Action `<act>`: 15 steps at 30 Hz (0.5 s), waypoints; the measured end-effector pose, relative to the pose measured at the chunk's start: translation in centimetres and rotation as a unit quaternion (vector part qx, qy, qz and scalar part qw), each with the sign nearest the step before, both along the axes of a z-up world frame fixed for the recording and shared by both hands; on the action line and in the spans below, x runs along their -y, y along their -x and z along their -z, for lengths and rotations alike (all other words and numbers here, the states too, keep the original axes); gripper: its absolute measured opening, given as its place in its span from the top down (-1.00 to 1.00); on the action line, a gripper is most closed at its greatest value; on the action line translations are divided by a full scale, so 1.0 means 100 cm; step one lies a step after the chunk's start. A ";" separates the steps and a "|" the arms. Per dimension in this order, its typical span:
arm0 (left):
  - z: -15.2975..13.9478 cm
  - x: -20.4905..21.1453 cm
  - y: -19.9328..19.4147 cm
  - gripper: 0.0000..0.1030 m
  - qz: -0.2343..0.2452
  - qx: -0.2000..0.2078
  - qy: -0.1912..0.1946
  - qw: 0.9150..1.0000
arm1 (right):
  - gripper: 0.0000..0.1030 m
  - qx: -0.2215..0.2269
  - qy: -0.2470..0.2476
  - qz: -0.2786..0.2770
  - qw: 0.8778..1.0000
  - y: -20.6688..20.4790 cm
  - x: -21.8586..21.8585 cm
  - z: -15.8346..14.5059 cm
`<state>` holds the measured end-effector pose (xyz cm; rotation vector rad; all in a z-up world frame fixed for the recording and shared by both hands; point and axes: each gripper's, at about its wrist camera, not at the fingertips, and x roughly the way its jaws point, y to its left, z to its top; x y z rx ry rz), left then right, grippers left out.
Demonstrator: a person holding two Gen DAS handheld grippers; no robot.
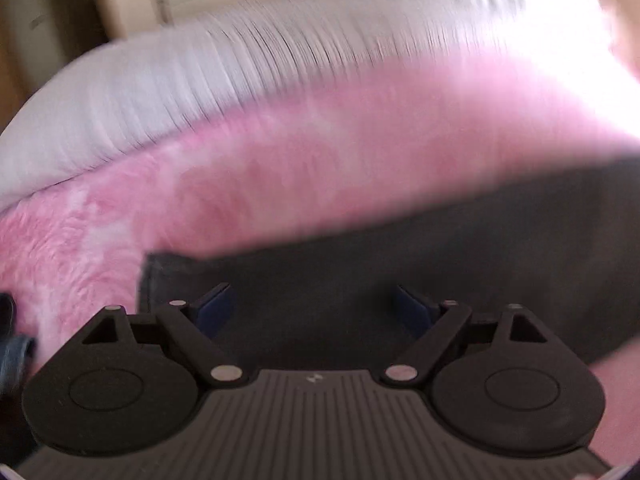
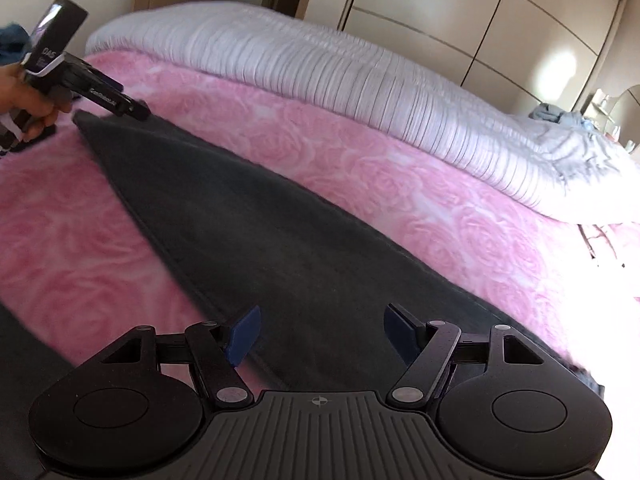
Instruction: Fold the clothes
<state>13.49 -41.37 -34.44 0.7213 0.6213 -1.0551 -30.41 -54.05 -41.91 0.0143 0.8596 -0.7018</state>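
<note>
A dark grey garment is lying spread in a long strip across a pink rose-patterned blanket on a bed, with a ribbed pale lilac bedcover bunched beyond it and wardrobe doors behind. The right gripper is hovering over the near end of the cloth, its blue pads standing wide apart with nothing between them. The left gripper, its own view smeared by motion blur, is poised over the garment's far corner, jaws likewise released and gripping nothing; in the right wrist view a hand is holding it just at that corner.

The fold appears not yet begun, and both ends look about to be pinched. The risks, judged from here: the plush blanket sitting directly under the thin cloth could be caught along with it if the pads are driven too deep, dragging the bedding; a grasp taken at speed could miss the hem or seize only one layer, leaving the fold skewed.
</note>
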 end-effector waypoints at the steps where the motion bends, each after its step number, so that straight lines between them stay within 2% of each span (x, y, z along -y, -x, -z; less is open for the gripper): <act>1: 0.011 0.002 -0.001 -0.79 0.012 0.008 -0.010 1.000 | -0.39 -0.003 -0.003 0.002 1.000 -0.002 0.006 0.006; 2: 0.014 -0.001 -0.005 -1.00 0.010 0.009 0.003 1.000 | -0.40 -0.004 -0.009 0.004 1.000 -0.003 0.011 0.010; 5: 0.015 -0.008 -0.030 -1.00 -0.006 -0.027 0.025 0.999 | -0.40 -0.007 -0.015 0.005 1.000 -0.006 0.020 0.019; 8: 0.005 -0.015 -0.048 -0.77 -0.021 -0.093 0.049 0.994 | -0.40 -0.011 -0.014 0.006 1.000 -0.009 0.024 0.023; 9: -0.002 -0.019 -0.054 -0.76 -0.026 -0.100 0.059 0.993 | -0.40 -0.010 -0.014 0.006 1.000 -0.009 0.024 0.023; 12: -0.020 -0.029 -0.072 -0.73 -0.056 -0.071 0.081 0.993 | -0.40 -0.010 -0.010 0.002 1.000 -0.007 0.022 0.022; 13: -0.021 -0.028 -0.076 -0.73 -0.066 -0.057 0.076 0.993 | -0.40 -0.010 -0.010 0.002 1.000 -0.007 0.023 0.023; 15: -0.011 -0.019 -0.084 -0.68 -0.076 -0.030 0.034 0.996 | -0.40 -0.011 -0.010 0.003 1.000 -0.007 0.025 0.025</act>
